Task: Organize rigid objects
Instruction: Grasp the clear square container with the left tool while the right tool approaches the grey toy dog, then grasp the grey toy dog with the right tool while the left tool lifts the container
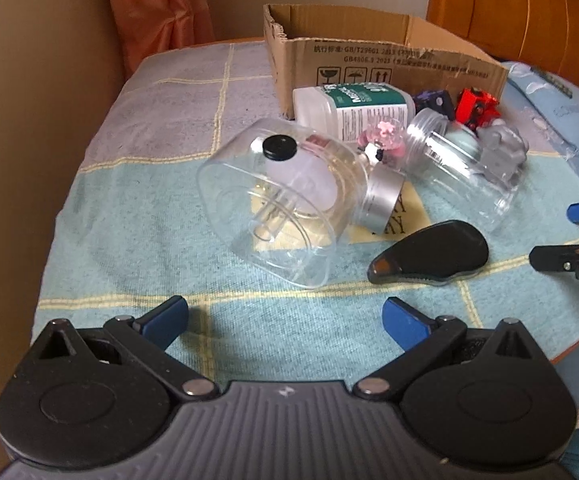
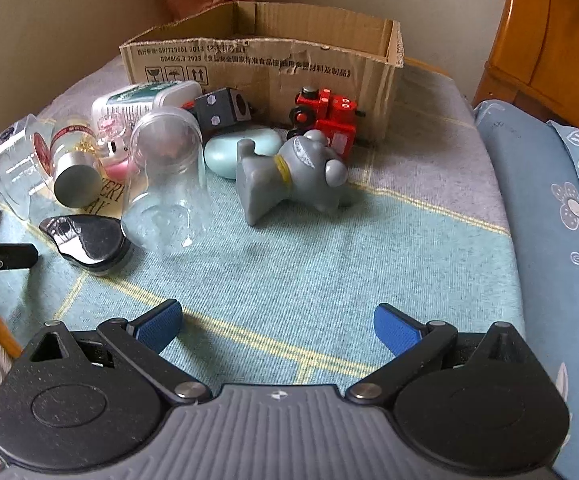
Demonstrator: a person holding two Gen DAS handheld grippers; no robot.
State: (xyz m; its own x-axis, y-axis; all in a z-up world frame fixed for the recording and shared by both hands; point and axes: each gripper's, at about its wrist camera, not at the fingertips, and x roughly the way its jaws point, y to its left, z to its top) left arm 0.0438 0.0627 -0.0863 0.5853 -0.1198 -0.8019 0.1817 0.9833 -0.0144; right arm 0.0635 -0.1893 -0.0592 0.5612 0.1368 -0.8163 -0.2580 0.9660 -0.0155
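A cardboard box (image 1: 369,60) (image 2: 273,64) stands open at the back of the bed. In front of it lie a clear square jar with a silver lid (image 1: 285,200) (image 2: 21,164), a clear round jar (image 1: 461,168) (image 2: 169,176), a white and green tub (image 1: 349,108) (image 2: 141,100), a black heart-shaped case (image 1: 429,252) (image 2: 85,240), a grey elephant figure (image 2: 289,168) (image 1: 501,152), a red toy train (image 2: 325,116) (image 1: 477,108), a pale blue soap-like oval (image 2: 241,148) and a dark block (image 2: 221,110). My left gripper (image 1: 285,316) is open just before the square jar. My right gripper (image 2: 277,324) is open, short of the elephant.
A small pink figurine (image 1: 381,144) (image 2: 113,148) lies between the jars. A blue flowered pillow (image 2: 561,220) lies along the right. A wooden headboard (image 1: 529,8) and a pink curtain (image 1: 161,12) stand behind. The bed's left edge (image 1: 61,216) drops off near the wall.
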